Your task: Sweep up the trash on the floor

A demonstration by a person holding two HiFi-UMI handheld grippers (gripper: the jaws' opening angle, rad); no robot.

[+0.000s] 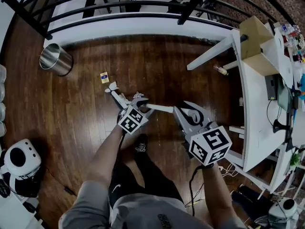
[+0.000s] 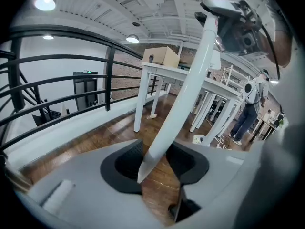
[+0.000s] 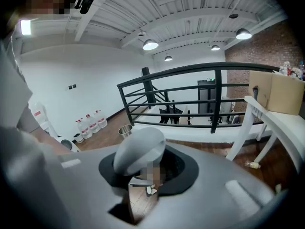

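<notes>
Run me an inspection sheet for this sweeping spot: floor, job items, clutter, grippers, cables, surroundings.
Surface: dark wood floor, mostly bare.
Job's things: white broom spans both grippers; crumpled paper and a small yellow scrap lie just past its head; metal bin beyond them.
Clutter: bottle on the floor by a table leg.
Grippers: left gripper has its jaws closed on the broom's handle, right gripper on the handle's rounded end.
Cables: cords on the floor under the table; a cable hangs from the right gripper.
Surroundings: black railing; white table with a cardboard box.
</notes>
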